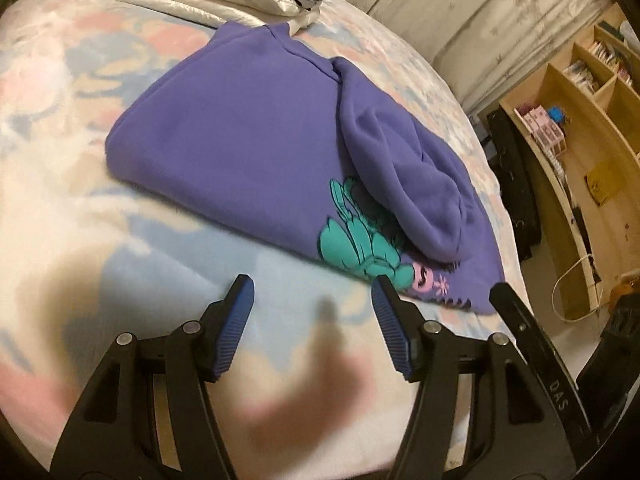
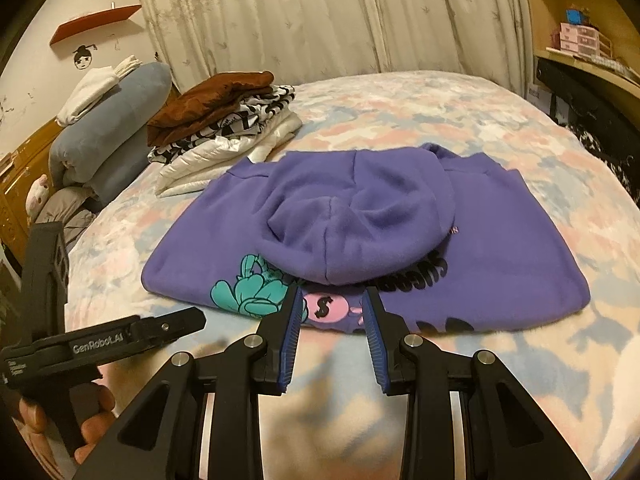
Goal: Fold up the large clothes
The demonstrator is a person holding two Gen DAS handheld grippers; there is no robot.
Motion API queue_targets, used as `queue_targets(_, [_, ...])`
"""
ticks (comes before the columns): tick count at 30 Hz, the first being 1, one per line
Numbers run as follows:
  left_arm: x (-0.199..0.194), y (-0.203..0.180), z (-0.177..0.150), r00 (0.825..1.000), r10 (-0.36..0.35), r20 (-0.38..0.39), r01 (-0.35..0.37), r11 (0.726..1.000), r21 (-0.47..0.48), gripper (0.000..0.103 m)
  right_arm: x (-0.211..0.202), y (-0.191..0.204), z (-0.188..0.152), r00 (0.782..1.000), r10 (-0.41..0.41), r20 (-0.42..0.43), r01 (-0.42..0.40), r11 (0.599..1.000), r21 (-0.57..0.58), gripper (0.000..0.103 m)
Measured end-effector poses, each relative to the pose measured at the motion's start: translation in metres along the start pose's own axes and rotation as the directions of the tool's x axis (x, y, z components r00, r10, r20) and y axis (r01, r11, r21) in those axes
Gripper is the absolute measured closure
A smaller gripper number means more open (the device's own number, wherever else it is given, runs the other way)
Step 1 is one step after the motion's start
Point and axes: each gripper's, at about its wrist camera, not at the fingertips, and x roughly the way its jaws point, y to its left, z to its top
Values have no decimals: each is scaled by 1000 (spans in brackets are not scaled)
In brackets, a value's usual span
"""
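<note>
While both claws hang just above the bed [image 2: 500, 128], neither has hold of anything: the left claw [image 1: 314, 294] gapes wide over bare blanket, and the right claw [image 2: 331, 304] stands about half open, its fingertips [image 2: 295, 300] right at the near hem of the purple hoodie [image 2: 500, 240]. That hoodie lies folded at the bed's middle, hood [image 2: 360, 216] flopped forward over the teal and pink print [image 2: 256, 292]. Beyond it, at ten o'clock in the right wrist view, sits a stack of folded clothes [image 2: 224, 120], brown on top, then black-and-white, then white. Curtains [image 2: 320, 12] hang at twelve o'clock behind.
</note>
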Motion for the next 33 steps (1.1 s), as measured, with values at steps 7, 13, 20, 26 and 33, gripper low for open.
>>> queue_targets(7, [27, 18, 23, 999, -16, 29, 18, 998, -53, 45, 26, 2, 14, 1000, 12, 1, -12, 1000, -12, 74])
queue_targets(13, [57, 29, 53, 999, -17, 32, 20, 996, -88, 45, 64, 1, 50, 1000, 0, 19, 0, 1000, -19, 78])
queue_targets(20, [79, 35, 85, 999, -25, 46, 30, 994, -102, 45, 138, -5, 100, 999, -26, -18, 26, 999, -31, 86])
queue_targets(26, [90, 23, 109, 996, 18, 85, -15, 999, -32, 46, 199, -9, 106, 986, -64, -154, 56, 997, -54, 87])
queue_targets(33, [78, -1, 129, 975, 95, 199, -108, 992, 59, 72, 220, -10, 106, 984, -53, -169, 40, 996, -75, 87])
